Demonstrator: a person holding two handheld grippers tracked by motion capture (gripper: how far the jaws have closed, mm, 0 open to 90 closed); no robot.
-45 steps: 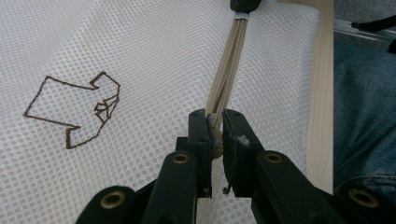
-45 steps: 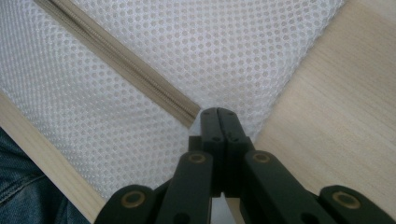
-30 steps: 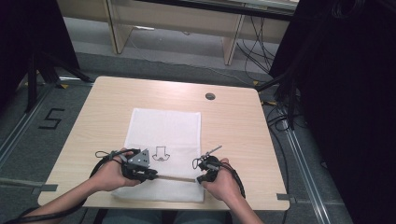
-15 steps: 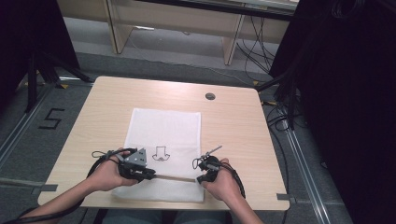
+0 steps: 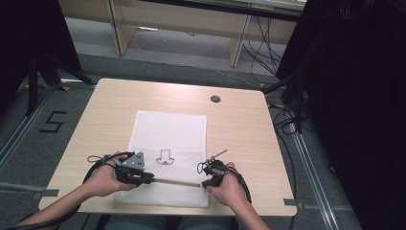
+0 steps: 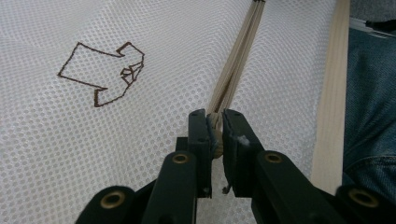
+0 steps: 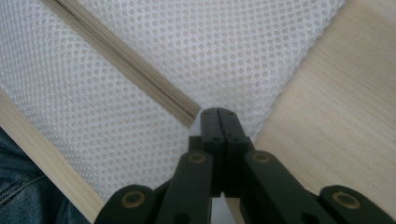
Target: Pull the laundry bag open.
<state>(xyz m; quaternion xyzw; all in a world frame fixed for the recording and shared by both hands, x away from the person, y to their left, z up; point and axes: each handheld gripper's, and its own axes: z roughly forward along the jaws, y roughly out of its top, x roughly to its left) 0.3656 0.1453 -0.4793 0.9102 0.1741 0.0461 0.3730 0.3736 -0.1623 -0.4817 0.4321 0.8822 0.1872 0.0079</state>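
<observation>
Even overhead light, dark surroundings, sharp close-ups.

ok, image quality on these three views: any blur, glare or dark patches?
High view: soft and low in detail, even light on the table, dark at the right side. Left gripper view: mesh bag and zipper sharp, the near jaws slightly soft. Right gripper view: mesh holes crisp, no glare, jaws dark.

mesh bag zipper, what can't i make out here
- Zipper pull: left gripper view, pinched between the left gripper jaws, so its shape is hidden.
- Zipper end: right gripper view, the shut right gripper covers the mesh bag there; what it pinches is unclear.
- Zipper teeth: high view, too small to tell open from closed.
</observation>
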